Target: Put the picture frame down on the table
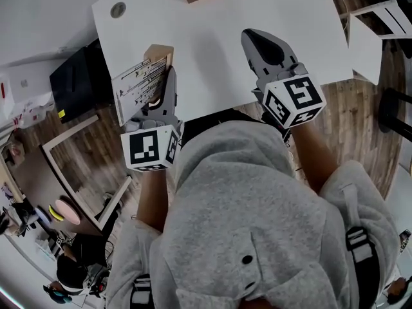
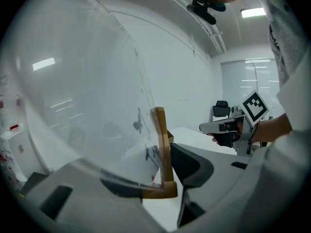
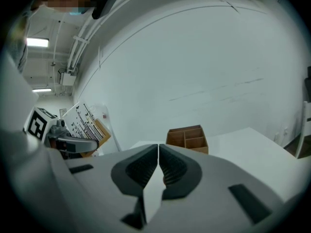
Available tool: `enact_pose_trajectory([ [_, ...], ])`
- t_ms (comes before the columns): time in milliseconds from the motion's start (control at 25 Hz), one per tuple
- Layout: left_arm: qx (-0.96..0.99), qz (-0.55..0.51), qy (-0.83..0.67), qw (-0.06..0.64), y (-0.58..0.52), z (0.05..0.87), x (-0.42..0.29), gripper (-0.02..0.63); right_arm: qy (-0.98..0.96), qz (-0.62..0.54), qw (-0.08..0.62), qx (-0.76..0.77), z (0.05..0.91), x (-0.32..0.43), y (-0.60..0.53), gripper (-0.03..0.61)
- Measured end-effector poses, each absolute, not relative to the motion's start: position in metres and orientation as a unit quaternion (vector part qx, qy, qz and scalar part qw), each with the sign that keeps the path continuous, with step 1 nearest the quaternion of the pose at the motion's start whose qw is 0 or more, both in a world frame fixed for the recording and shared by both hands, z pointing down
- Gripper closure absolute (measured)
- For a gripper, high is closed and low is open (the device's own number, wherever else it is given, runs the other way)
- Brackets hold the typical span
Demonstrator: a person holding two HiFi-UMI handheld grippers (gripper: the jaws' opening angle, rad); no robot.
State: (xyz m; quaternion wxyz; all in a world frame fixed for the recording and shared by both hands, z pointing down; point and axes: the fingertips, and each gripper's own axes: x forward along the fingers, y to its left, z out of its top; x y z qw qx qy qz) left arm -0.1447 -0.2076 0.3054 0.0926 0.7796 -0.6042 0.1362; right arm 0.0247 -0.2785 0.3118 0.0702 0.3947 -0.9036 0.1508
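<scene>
- Left gripper [image 1: 166, 90] clamps the frame [image 1: 143, 82] by its wooden edge, holding it upright at the table's [image 1: 225, 18] left edge.
- Right gripper [image 3: 158, 165] hovers pressed shut and empty.
- Frame looks light and stiff, its clear pane breakable; the wood is the safer hold.

No legible txt; picture frame [image 1: 138, 85] print prob. just graphics.
</scene>
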Motion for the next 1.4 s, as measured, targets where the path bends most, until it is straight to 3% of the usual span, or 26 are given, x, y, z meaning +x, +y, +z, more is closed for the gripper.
enact_pose_trajectory([
  [1400, 0.773, 0.186, -0.577, 0.188, -0.279, 0.415, -0.172, 0.419, -0.869, 0.225, 0.156, 0.412, 0.398, 0.006, -0.323, 0.549],
])
